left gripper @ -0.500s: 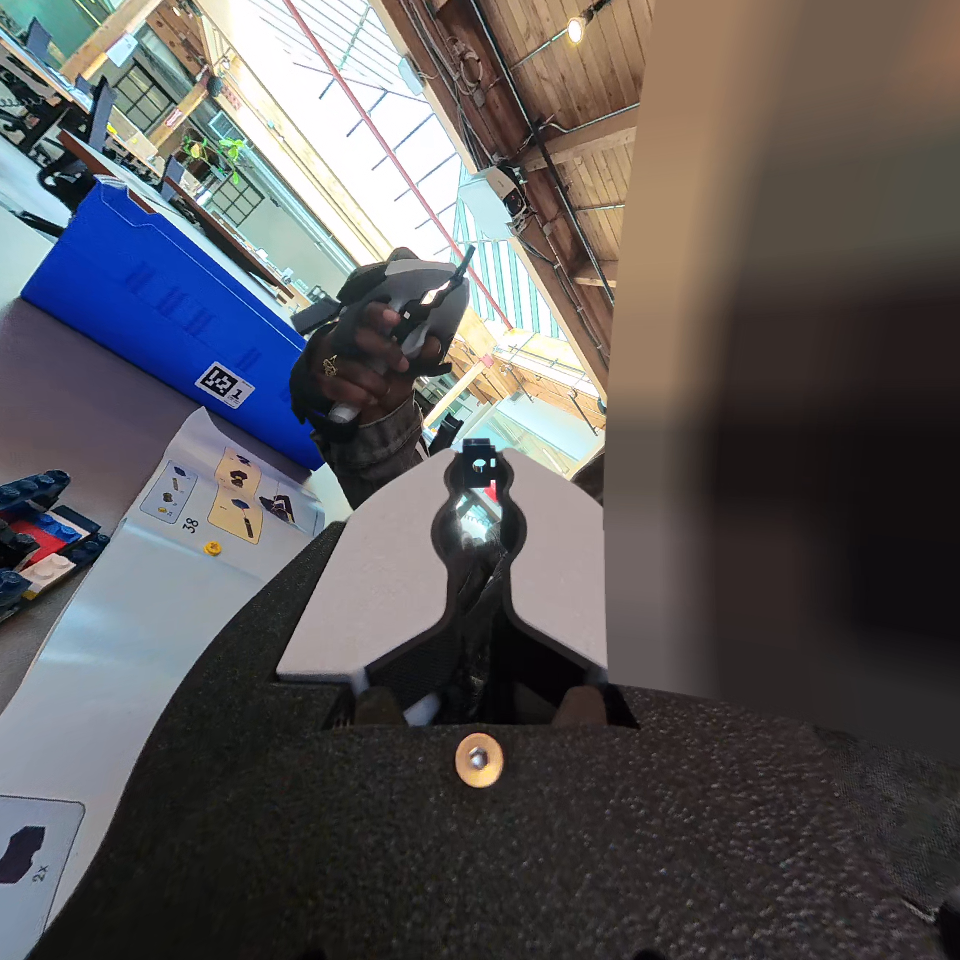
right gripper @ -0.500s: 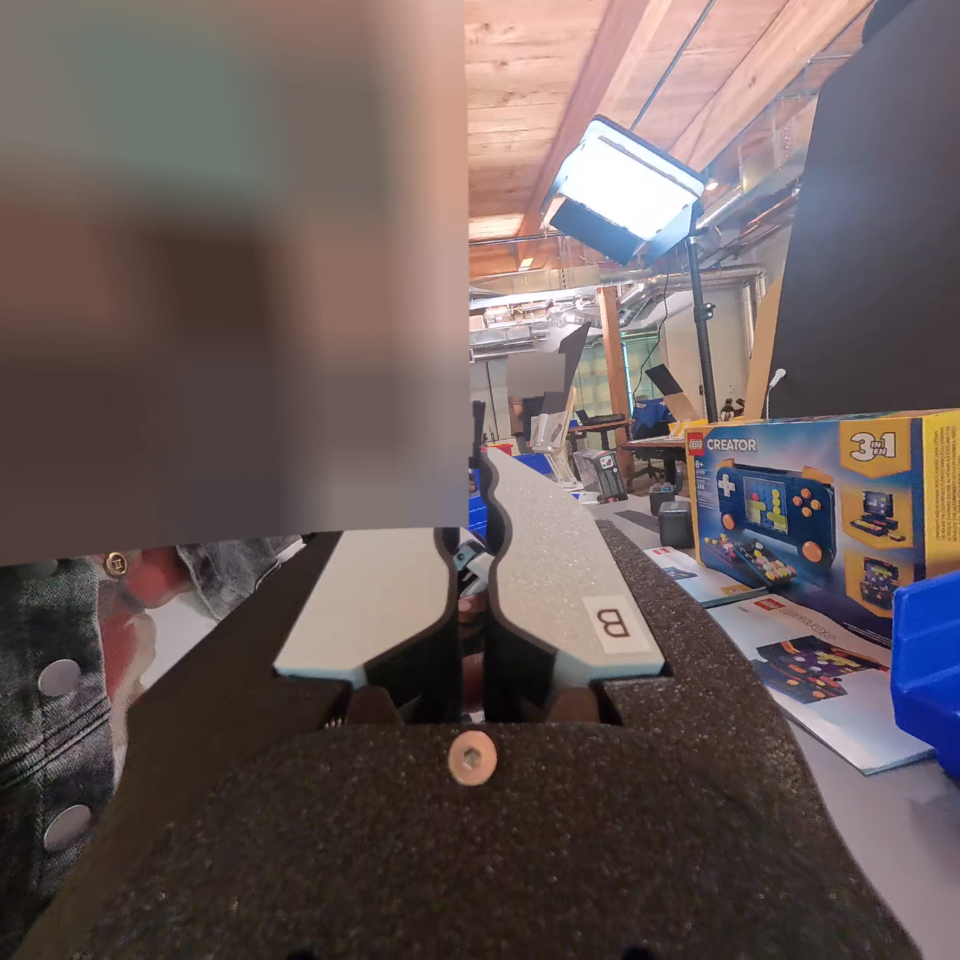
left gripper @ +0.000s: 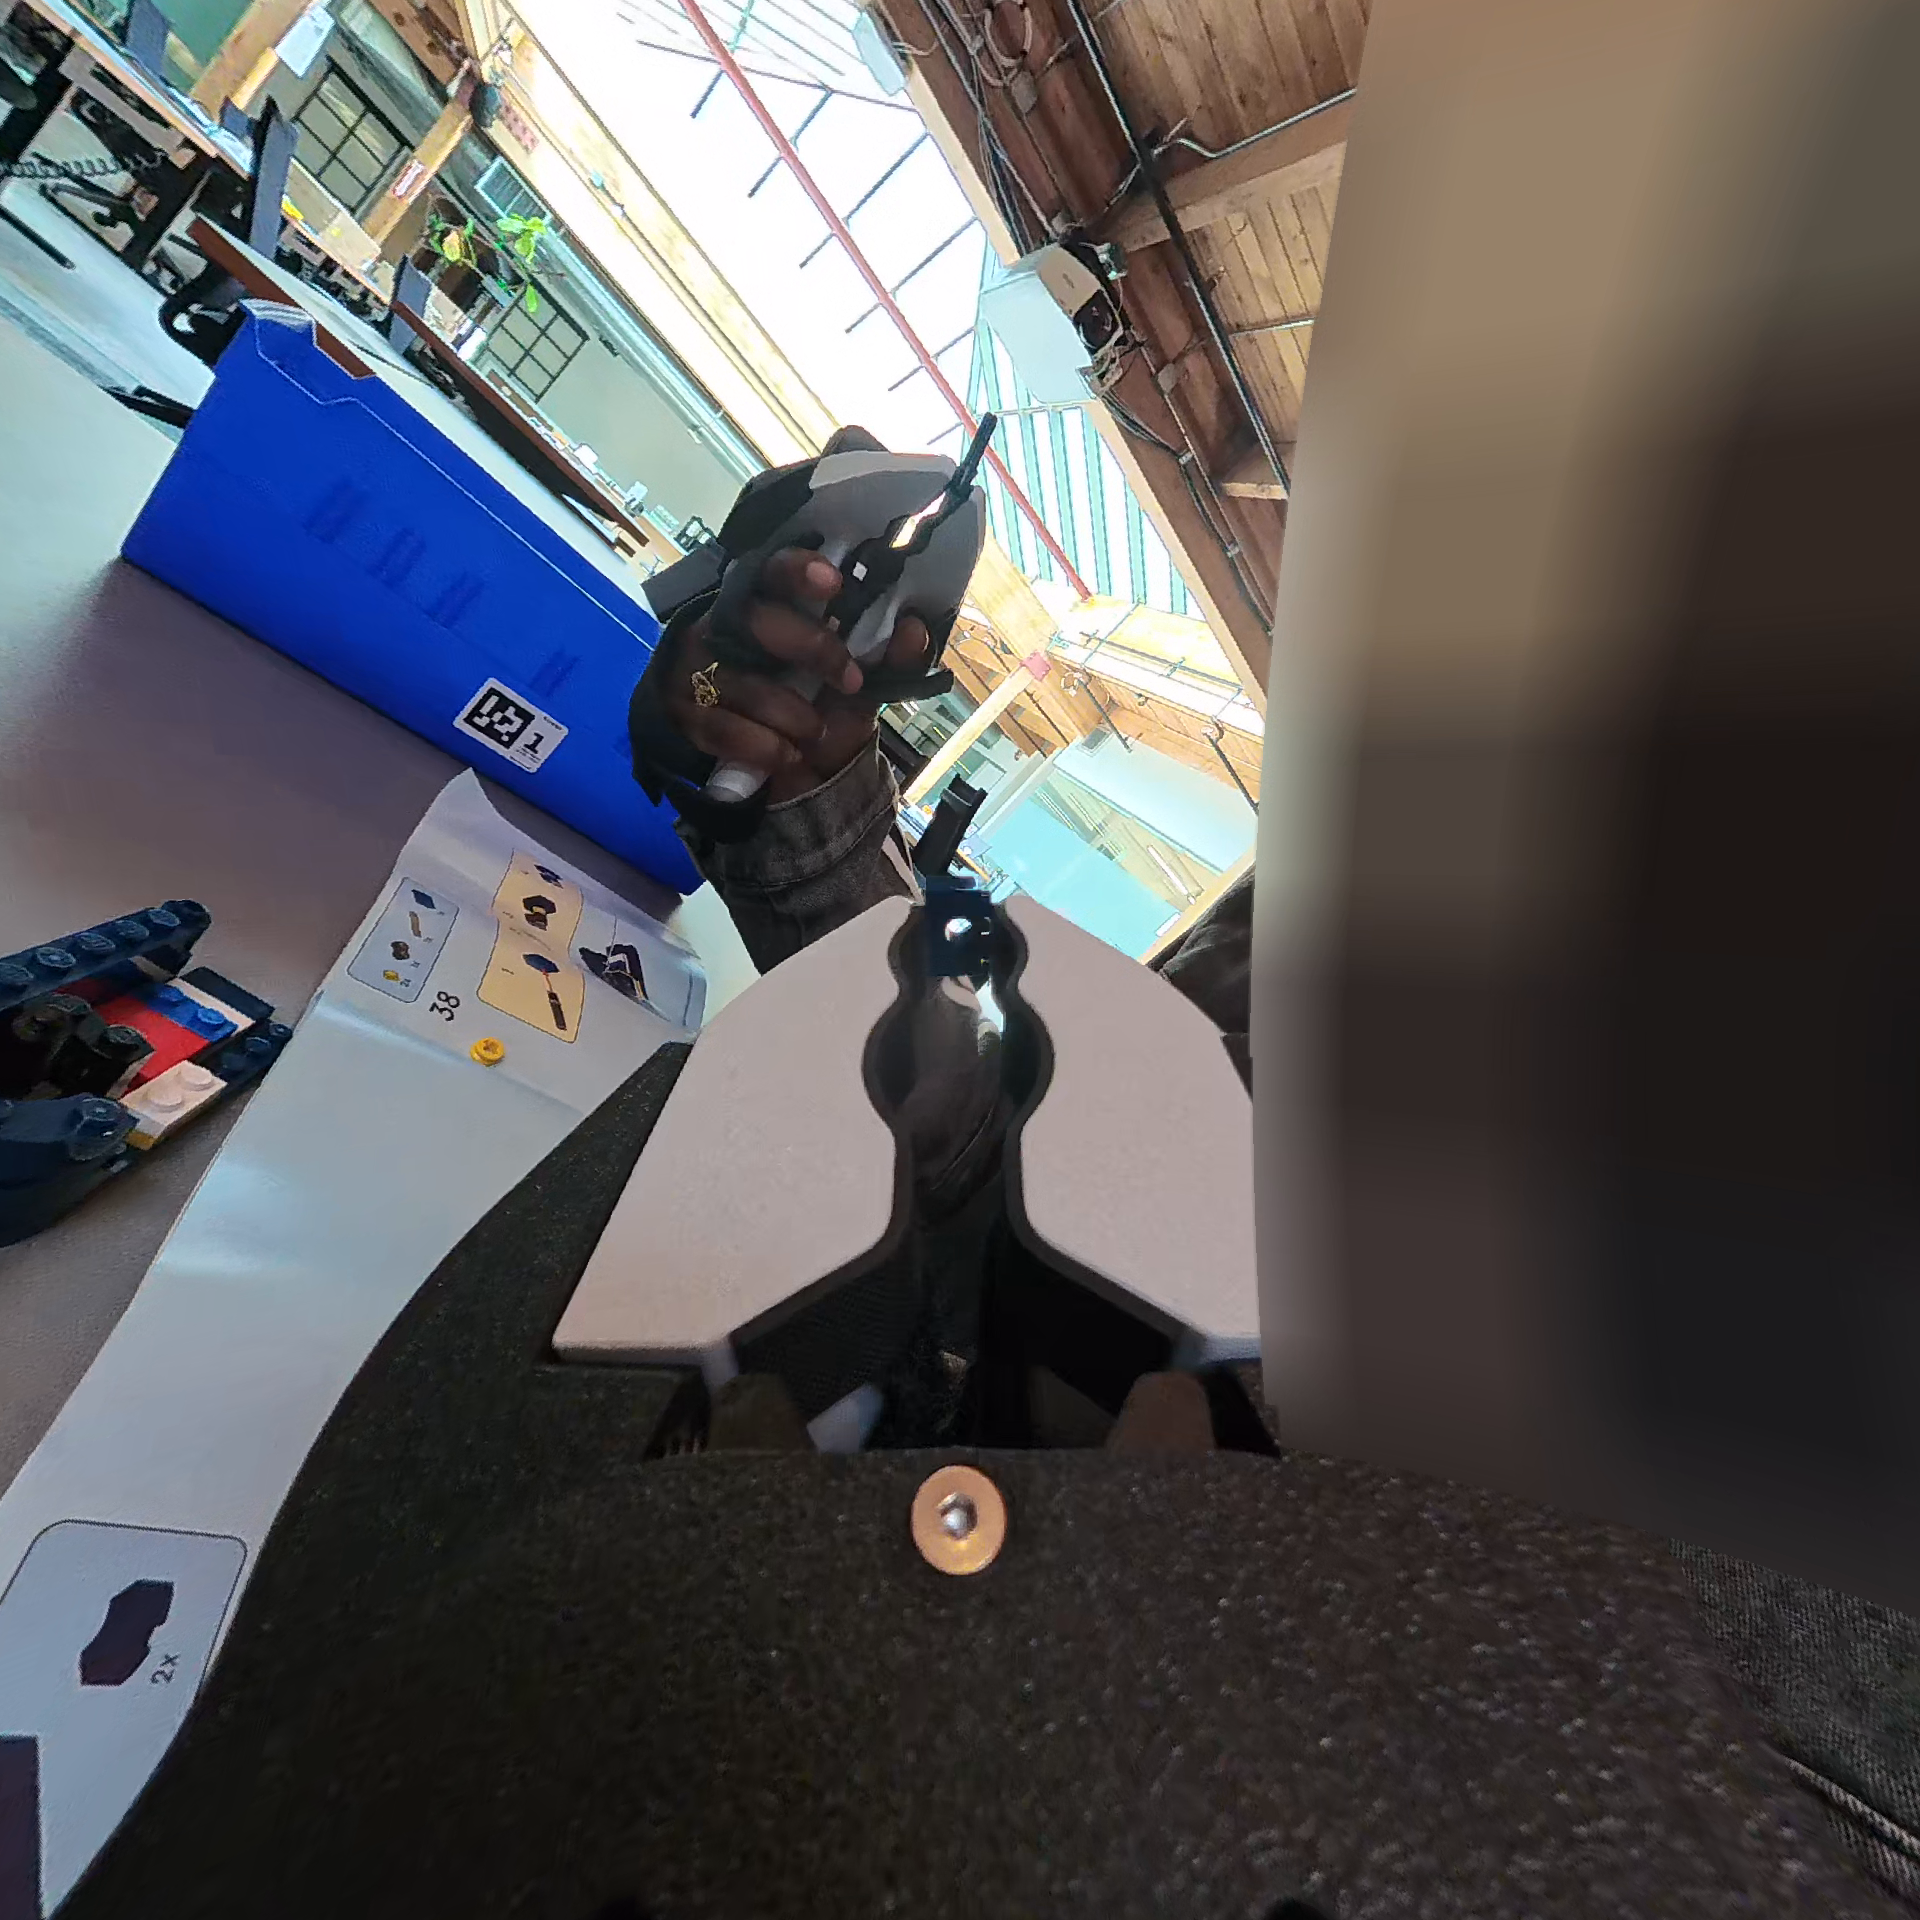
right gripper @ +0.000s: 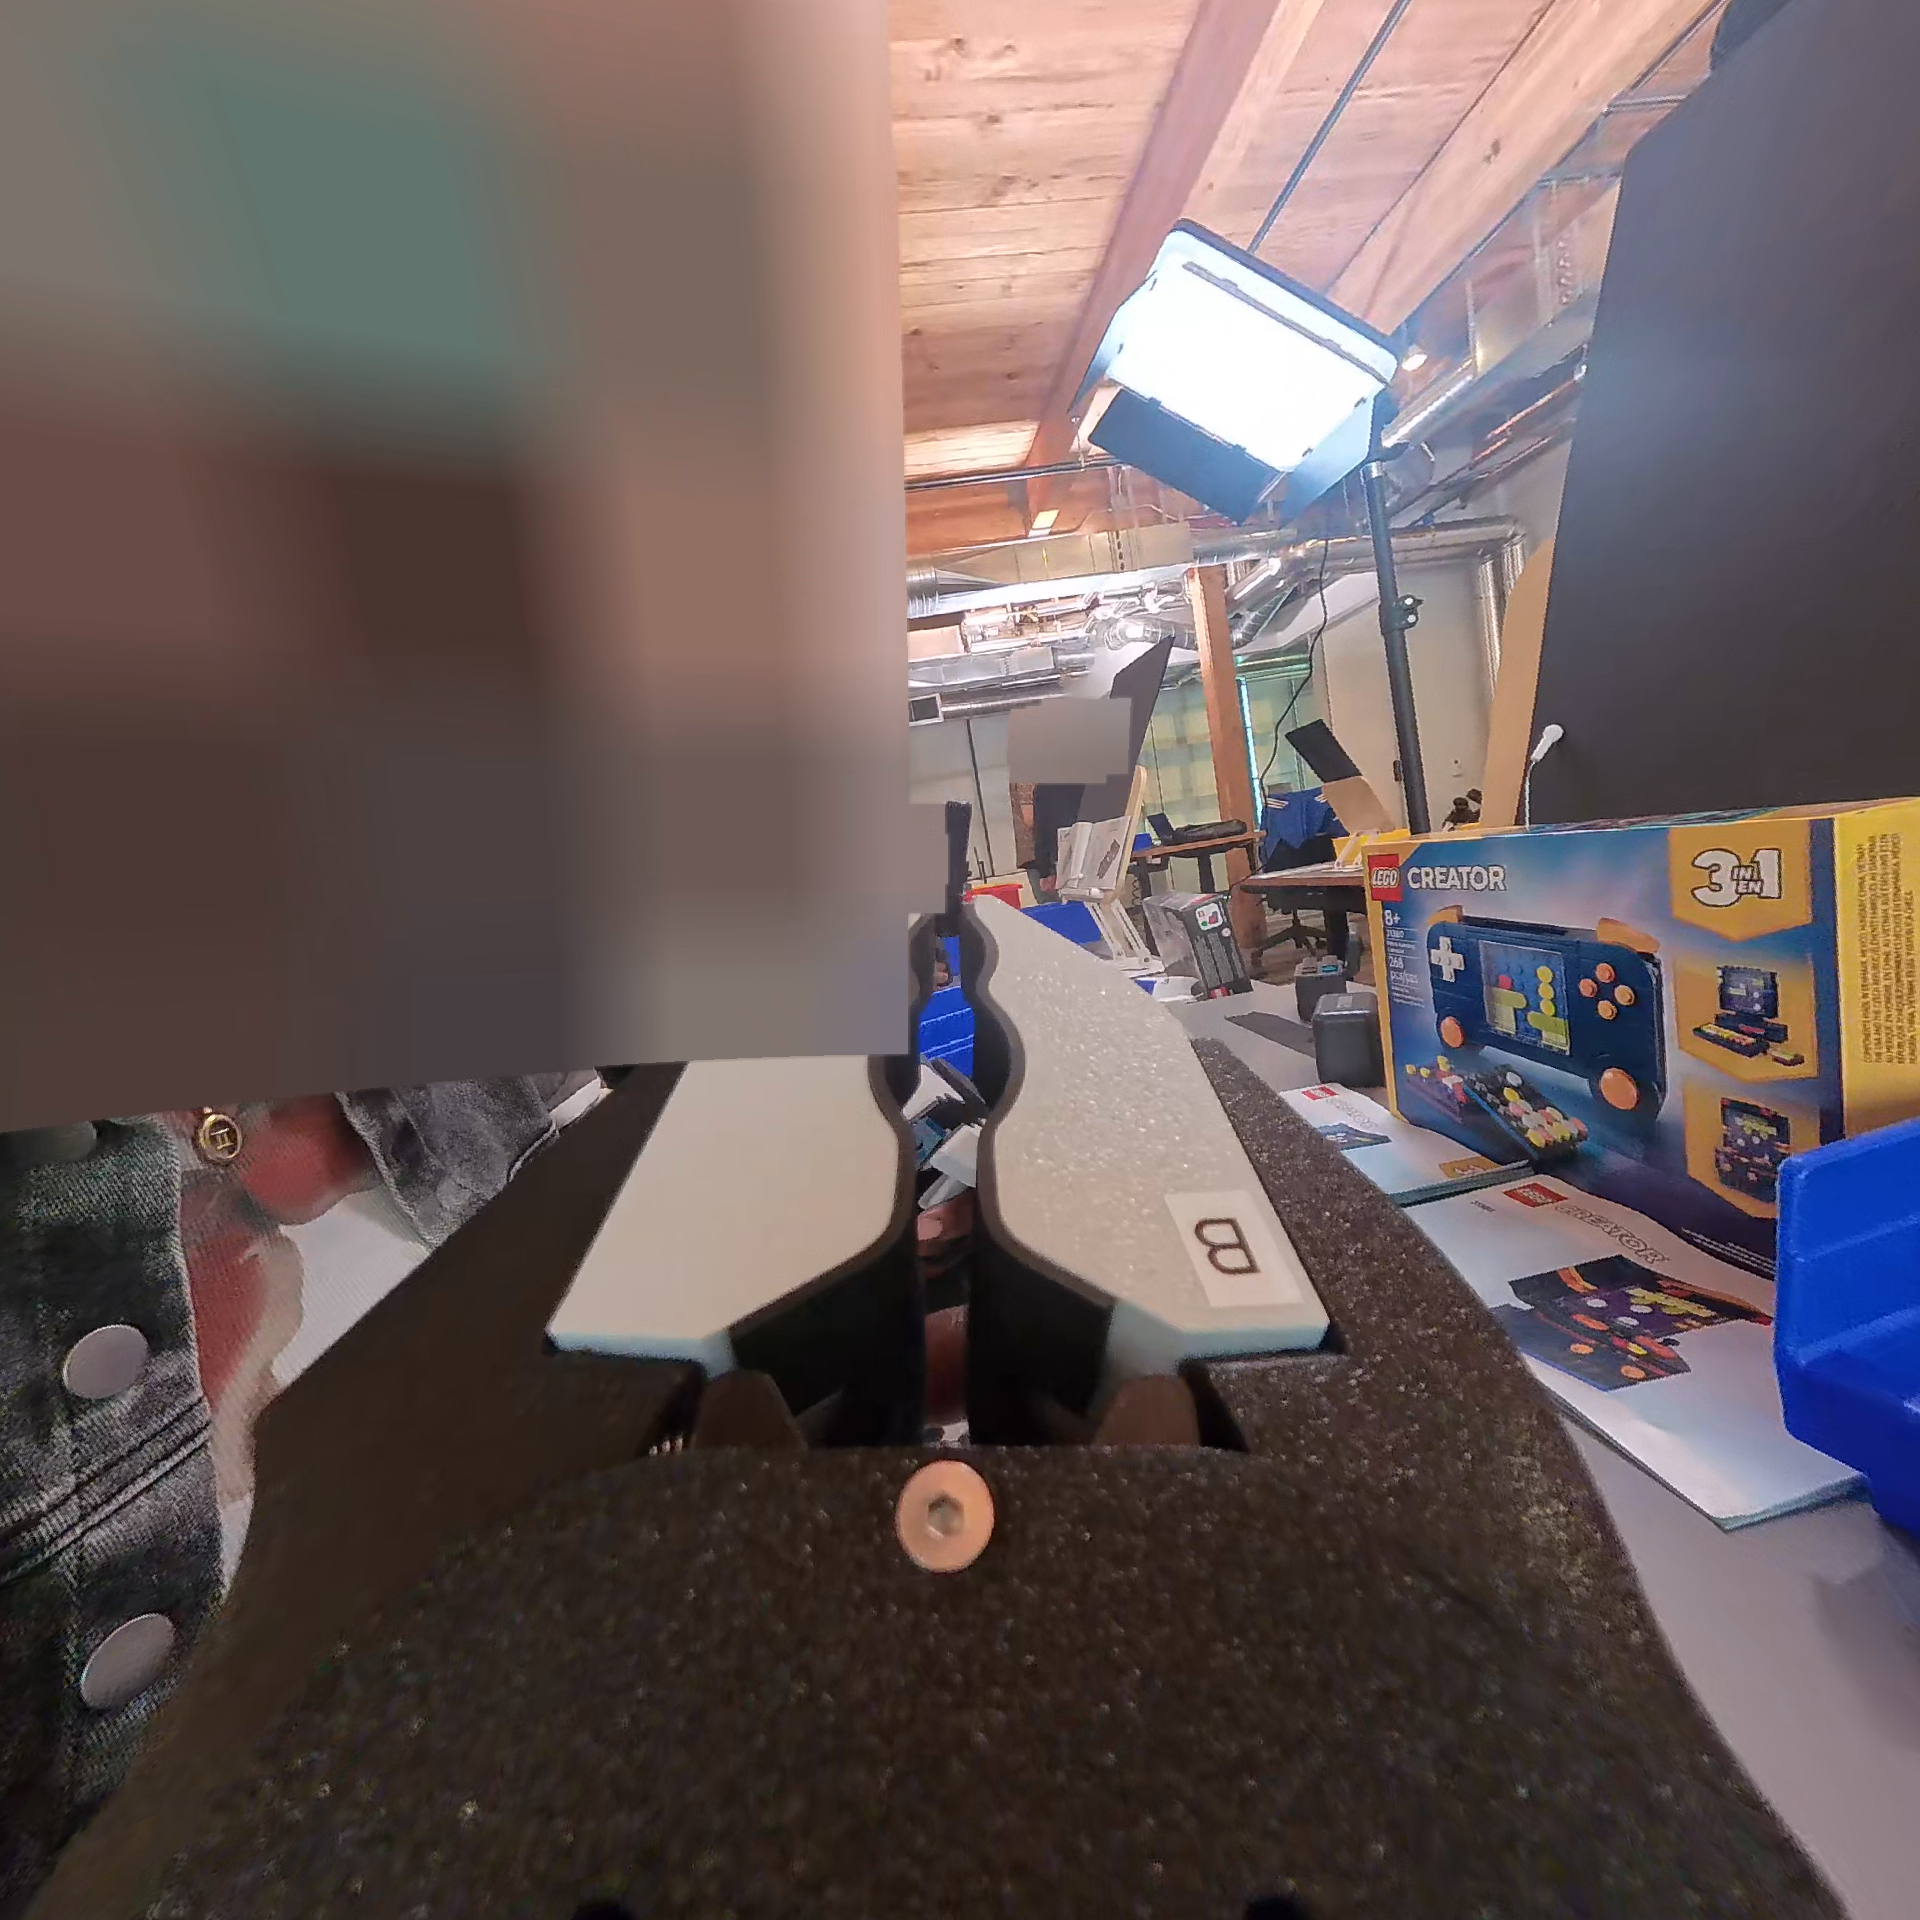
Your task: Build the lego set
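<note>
Wooden rafters and skylights hang over a grey tabletop (left gripper: pixel 156 727). At far left sits a blue bin (left gripper: pixel 395 540) with a square-coded sticker (left gripper: pixel 509 722), then a part-built brick model (left gripper: pixel 104 1029) and a printed instruction booklet (left gripper: pixel 312 1143) with a yellow stud (left gripper: pixel 486 1051) on it. The left gripper (left gripper: pixel 958 920) has its fingers narrow, pinching a small dark blue brick (left gripper: pixel 948 940) at their tips. The right gripper (right gripper: pixel 951 935), raised in a hand (left gripper: pixel 769 675), has its fingers nearly together on a thin black rod (right gripper: pixel 956 842). A branded set box (right gripper: pixel 1610 987) stands at right.
</note>
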`<state>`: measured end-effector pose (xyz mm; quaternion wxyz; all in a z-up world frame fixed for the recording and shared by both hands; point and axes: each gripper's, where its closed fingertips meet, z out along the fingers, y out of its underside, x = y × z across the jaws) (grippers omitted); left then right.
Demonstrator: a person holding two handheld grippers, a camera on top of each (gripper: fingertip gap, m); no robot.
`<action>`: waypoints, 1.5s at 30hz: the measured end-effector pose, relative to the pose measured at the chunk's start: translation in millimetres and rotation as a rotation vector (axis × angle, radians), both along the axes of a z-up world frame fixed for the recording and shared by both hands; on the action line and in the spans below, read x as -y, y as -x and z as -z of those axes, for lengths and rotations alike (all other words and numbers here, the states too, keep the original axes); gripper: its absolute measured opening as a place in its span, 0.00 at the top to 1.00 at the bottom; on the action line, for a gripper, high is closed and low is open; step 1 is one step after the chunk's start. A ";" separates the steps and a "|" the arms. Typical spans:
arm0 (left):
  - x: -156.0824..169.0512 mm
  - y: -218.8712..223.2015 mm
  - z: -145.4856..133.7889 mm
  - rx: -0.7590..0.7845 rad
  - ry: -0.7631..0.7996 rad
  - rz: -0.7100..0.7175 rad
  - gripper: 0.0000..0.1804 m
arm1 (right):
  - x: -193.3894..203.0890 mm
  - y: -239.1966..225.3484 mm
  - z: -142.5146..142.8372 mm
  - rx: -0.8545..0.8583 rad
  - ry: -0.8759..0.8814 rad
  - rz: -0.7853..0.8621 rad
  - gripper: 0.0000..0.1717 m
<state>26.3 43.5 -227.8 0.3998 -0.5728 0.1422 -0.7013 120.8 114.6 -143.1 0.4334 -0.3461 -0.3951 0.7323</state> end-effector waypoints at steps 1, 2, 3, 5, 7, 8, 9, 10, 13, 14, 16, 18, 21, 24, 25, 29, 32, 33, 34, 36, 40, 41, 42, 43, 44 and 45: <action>0.1 -0.2 0.1 -0.001 0.000 0.000 0.94 | 0.1 0.3 0.2 0.001 0.001 -0.001 0.98; 0.2 -0.5 0.2 -0.002 -0.001 0.001 0.94 | 0.1 0.7 0.5 0.003 0.001 -0.001 0.98; 0.0 -0.6 0.7 -0.006 0.000 0.001 0.94 | 0.0 1.3 1.1 0.006 0.001 0.000 0.98; -0.5 -1.4 3.2 -0.024 0.001 -0.003 0.94 | -0.5 2.6 2.7 0.018 0.000 0.005 0.98; -0.2 -2.2 4.2 -0.035 -0.004 -0.003 0.94 | 0.3 2.5 2.8 0.018 -0.004 0.002 0.98; 0.1 -2.4 4.1 -0.035 -0.005 -0.002 0.94 | 0.4 2.3 2.4 0.016 -0.003 0.001 0.98; 0.1 -2.6 4.4 -0.037 -0.006 -0.002 0.94 | 0.2 1.8 2.0 0.013 -0.002 0.001 0.98; 0.0 -2.7 4.7 -0.040 -0.005 -0.002 0.94 | -0.1 1.3 1.6 0.009 -0.001 0.003 0.98; -0.3 -2.6 5.1 -0.042 -0.004 -0.004 0.94 | -0.9 0.4 1.1 0.005 0.002 0.005 0.98; -0.3 -2.5 5.2 -0.043 -0.005 -0.004 0.94 | -1.0 0.3 1.1 0.004 0.002 0.005 0.98; -0.5 -2.6 5.6 -0.046 -0.005 -0.006 0.94 | -1.0 0.3 1.2 0.002 0.003 0.004 0.98; -0.5 -2.8 6.1 -0.050 -0.005 -0.006 0.94 | -1.4 0.7 1.6 0.004 0.006 0.003 0.98; -0.5 -3.2 7.0 -0.057 -0.007 -0.007 0.94 | -1.6 0.8 1.9 0.004 0.009 0.002 0.98; -0.5 -3.4 7.3 -0.060 -0.007 -0.007 0.94 | -1.8 0.8 2.3 0.006 0.010 0.000 0.98; -0.4 -3.4 7.4 -0.061 -0.008 -0.006 0.94 | -1.8 0.8 2.3 0.006 0.010 0.000 0.98; -0.3 -3.7 7.8 -0.063 -0.008 -0.006 0.94 | -1.9 0.8 2.4 0.008 0.011 0.000 0.98; -0.3 -3.8 8.1 -0.066 -0.008 -0.006 0.94 | -1.8 1.3 3.0 0.012 0.012 -0.002 0.98; -0.3 -3.8 8.2 -0.067 -0.008 -0.006 0.94 | -1.7 1.4 3.0 0.013 0.011 -0.002 0.98; -0.4 -3.8 8.3 -0.068 -0.008 -0.007 0.94 | -1.5 1.4 2.8 0.012 0.011 -0.003 0.98; -0.3 -3.8 8.5 -0.069 -0.008 -0.007 0.94 | -1.5 1.3 2.8 0.013 0.010 -0.004 0.98; -0.5 -3.8 8.6 -0.069 -0.008 -0.008 0.94 | -1.8 1.7 3.0 0.014 0.012 -0.003 0.98; -0.7 -3.6 8.5 -0.068 -0.008 -0.009 0.94 | -2.2 2.0 3.3 0.015 0.014 -0.002 0.98; -0.9 -3.5 8.5 -0.067 -0.008 -0.011 0.94 | -2.6 2.3 3.5 0.015 0.017 -0.001 0.98; -1.3 -3.2 8.4 -0.066 -0.008 -0.014 0.94 | -3.0 2.9 3.8 0.015 0.023 -0.001 0.98; -2.1 -2.9 8.4 -0.065 -0.007 -0.018 0.94 | -3.9 3.8 4.0 0.013 0.033 -0.001 0.98; -3.2 -2.2 8.3 -0.063 -0.005 -0.026 0.94 | -5.4 5.2 4.5 0.011 0.050 0.000 0.98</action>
